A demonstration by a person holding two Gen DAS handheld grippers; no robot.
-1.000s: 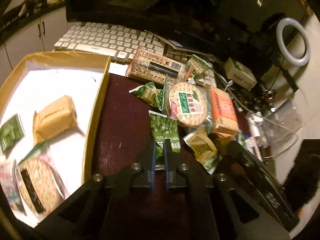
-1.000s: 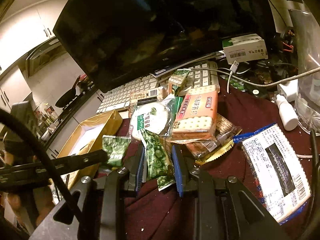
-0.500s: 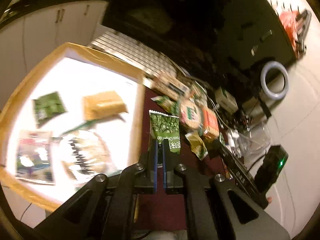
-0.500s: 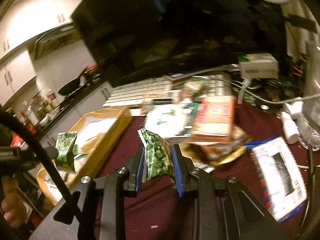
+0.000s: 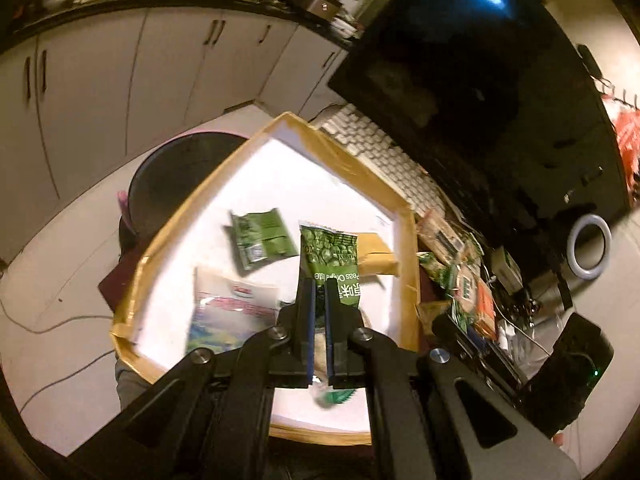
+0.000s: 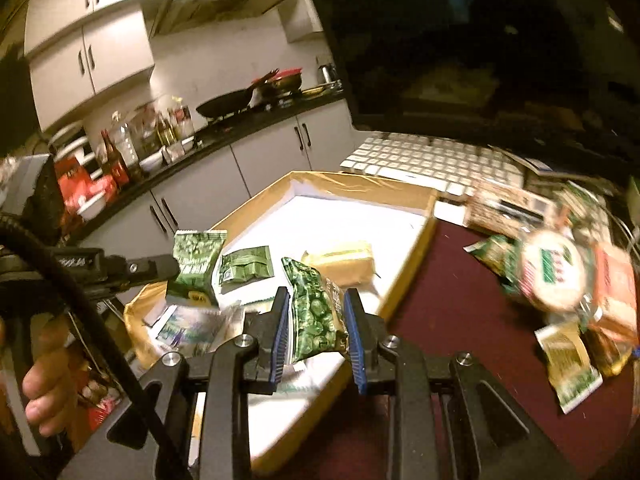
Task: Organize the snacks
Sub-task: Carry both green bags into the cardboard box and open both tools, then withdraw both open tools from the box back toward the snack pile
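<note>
In the left wrist view the left gripper [image 5: 318, 304] has its blue pads pressed onto the lower end of a green pea packet [image 5: 330, 258], which stands up from between the fingertips and hangs over the white floor of the cardboard box [image 5: 344, 160], toward its right wall. Below it in the box lie a second green packet [image 5: 262, 242] nearer the middle, a tan wrapped bar [image 5: 376, 256] against the right wall, and a pale printed pouch [image 5: 230, 312] near the front edge. Beyond the box's far corner runs a white keyboard [image 5: 384, 160]. In the right wrist view the right gripper [image 6: 316, 332] pinches another green pea bag [image 6: 316, 312] between its blue pads, held above the box's near right corner [image 6: 416, 256]. To its left the other gripper's packet [image 6: 196, 266] hangs over the box's left side. The remaining snack pile [image 6: 560, 276] sits blurred on the maroon cloth [image 6: 452, 304] along the right edge
</note>
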